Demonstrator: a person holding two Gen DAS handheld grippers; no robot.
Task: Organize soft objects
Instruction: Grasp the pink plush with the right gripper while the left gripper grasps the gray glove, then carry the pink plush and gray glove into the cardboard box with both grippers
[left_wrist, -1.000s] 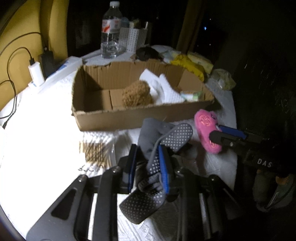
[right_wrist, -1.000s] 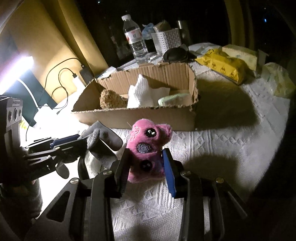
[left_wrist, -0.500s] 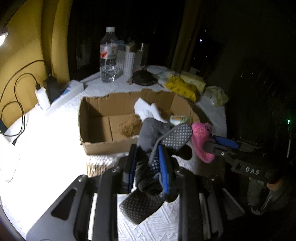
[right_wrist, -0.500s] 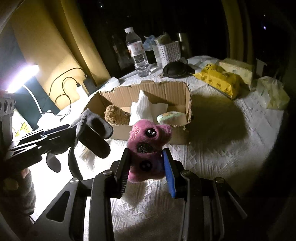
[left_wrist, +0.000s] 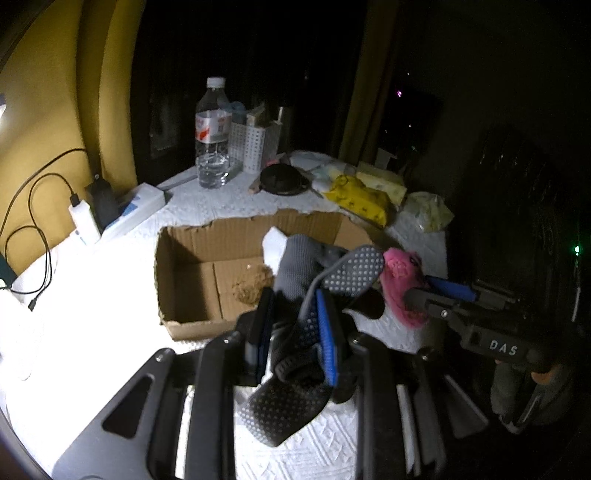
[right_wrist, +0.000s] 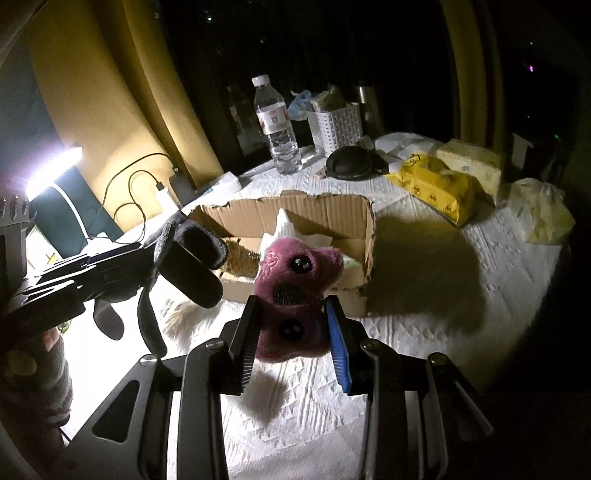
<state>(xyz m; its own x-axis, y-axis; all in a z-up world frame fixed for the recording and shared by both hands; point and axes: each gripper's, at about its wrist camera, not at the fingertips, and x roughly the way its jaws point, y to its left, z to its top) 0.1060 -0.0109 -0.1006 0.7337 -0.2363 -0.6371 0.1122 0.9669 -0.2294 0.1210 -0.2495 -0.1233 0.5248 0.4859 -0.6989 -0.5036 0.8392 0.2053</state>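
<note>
Brown fuzzy item (left_wrist: 255, 286) in cardboard box (left_wrist: 192, 280) half hidden behind grey sock (left_wrist: 295, 269); kind unclear. White cloth (right_wrist: 284, 229) partly covered by pink plush (right_wrist: 295, 295). Basket (right_wrist: 336, 127) contents too dim to identify. Bottle label (left_wrist: 210, 127) illegible.

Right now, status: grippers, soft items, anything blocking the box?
Left gripper shut on grey glove. Right gripper shut on pink plush. Both held above tablecloth, short of cardboard box. Nothing blocking; box part-filled.

Grey sock (left_wrist: 295, 273), pink plush (right_wrist: 295, 291) (both aloft)
</note>
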